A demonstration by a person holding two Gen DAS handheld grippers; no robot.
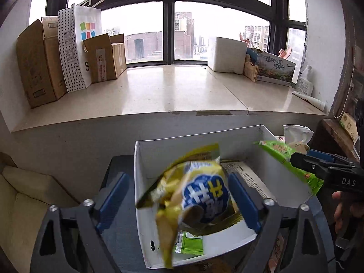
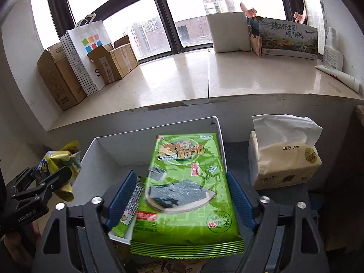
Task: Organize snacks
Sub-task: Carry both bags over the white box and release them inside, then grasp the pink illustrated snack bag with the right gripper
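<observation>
A white open box (image 1: 145,159) stands on a dark table, with packets inside; it also shows in the right wrist view (image 2: 100,150). My left gripper (image 1: 179,202) is open, and a blurred yellow snack bag (image 1: 195,195) sits between its fingers above the box, apparently loose. In the right wrist view the yellow bag (image 2: 56,166) is at the left gripper's tips. My right gripper (image 2: 179,195) holds a green seaweed packet (image 2: 188,182) over the box; its fingers touch the packet's sides. The green packet (image 1: 284,157) also shows in the left wrist view.
A tissue pack (image 2: 284,159) stands right of the box. Behind is a wide stone windowsill (image 1: 170,91) with cardboard boxes (image 1: 41,61), a paper bag (image 1: 79,41), a white block (image 1: 227,54) and a printed carton (image 1: 275,68). A cream cushion (image 1: 22,193) lies at left.
</observation>
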